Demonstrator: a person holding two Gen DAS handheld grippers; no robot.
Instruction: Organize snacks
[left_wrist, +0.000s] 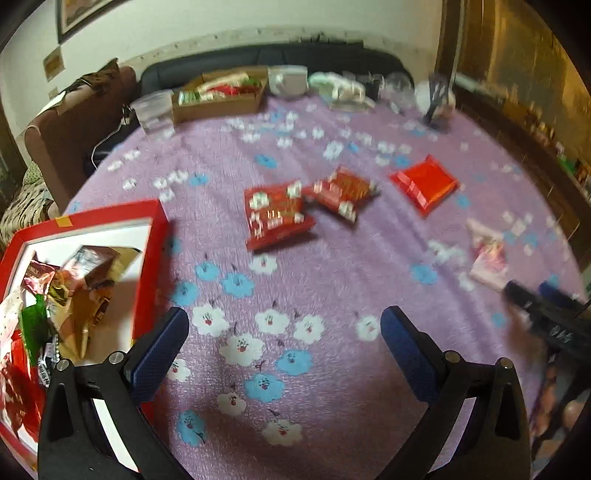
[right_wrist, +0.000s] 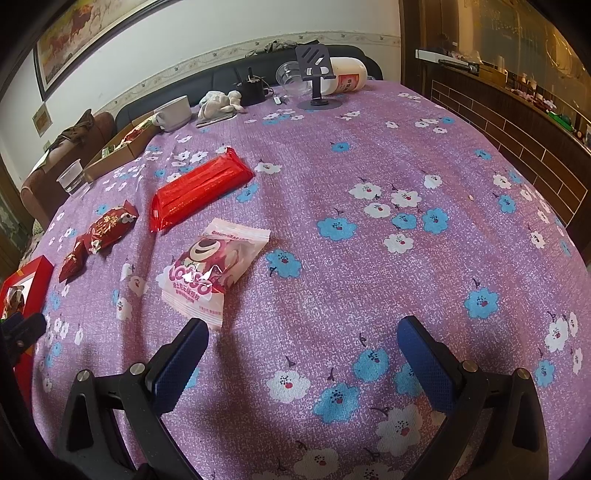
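A red box (left_wrist: 153, 236) with several snack packets inside sits at the left of the purple flowered tablecloth; it also shows in the right wrist view (right_wrist: 35, 275). Two red patterned snack packs (left_wrist: 277, 216) (left_wrist: 343, 192), a plain red pack (left_wrist: 424, 182) and a pink pack (left_wrist: 487, 254) lie on the cloth. In the right wrist view they are the patterned packs (right_wrist: 74, 260) (right_wrist: 110, 223), the red pack (right_wrist: 201, 192) and the pink pack (right_wrist: 212, 269). My left gripper (left_wrist: 284, 325) is open and empty beside the box. My right gripper (right_wrist: 303, 332) is open and empty, just short of the pink pack.
At the far edge stand a cardboard tray of snacks (left_wrist: 219, 98), a clear plastic cup (right_wrist: 70, 177), a white mug (right_wrist: 173, 112), a phone stand (right_wrist: 316, 79) and a white bottle (right_wrist: 349, 75). A dark sofa (left_wrist: 266, 59) and a brown cabinet (right_wrist: 517, 122) border the table.
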